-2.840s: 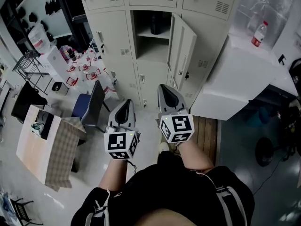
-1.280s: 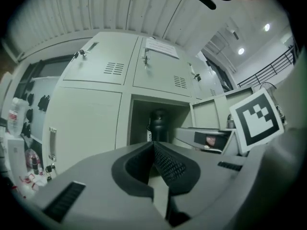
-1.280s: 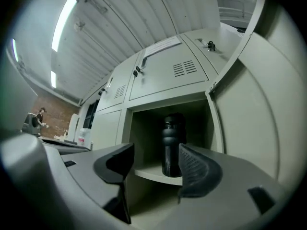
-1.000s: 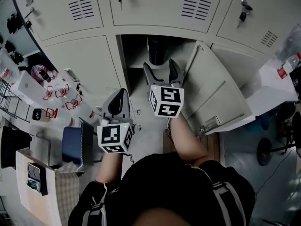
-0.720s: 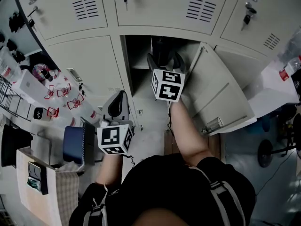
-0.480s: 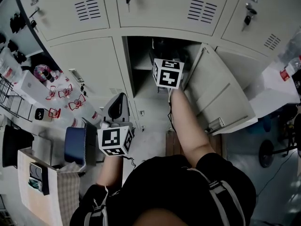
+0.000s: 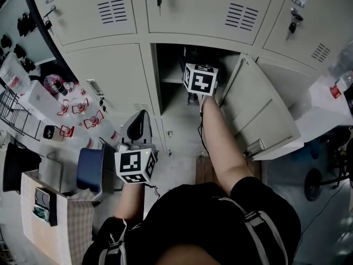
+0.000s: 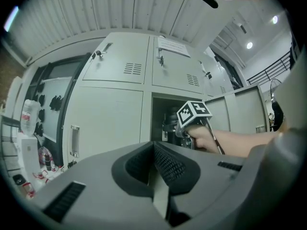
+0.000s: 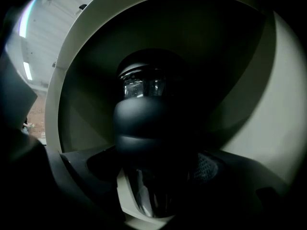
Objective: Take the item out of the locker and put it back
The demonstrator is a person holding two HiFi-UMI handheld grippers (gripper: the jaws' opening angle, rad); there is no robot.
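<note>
Black short-sleeved top (image 7: 215, 220), grey shoulder straps (image 7: 252, 225), grey left gripper (image 7: 139, 117), black-and-white marker cubes (image 7: 135, 166)

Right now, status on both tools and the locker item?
Left tool shut, empty. Right tool open around dark bottle inside locker. Door open, nothing blocking.

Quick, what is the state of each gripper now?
Left gripper: shut, empty.
Right gripper: open, jaws around a dark bottle, not clamped yet.

Matt painted metal locker (image 7: 259, 110), glossy dark bottle (image 9: 147, 128)
</note>
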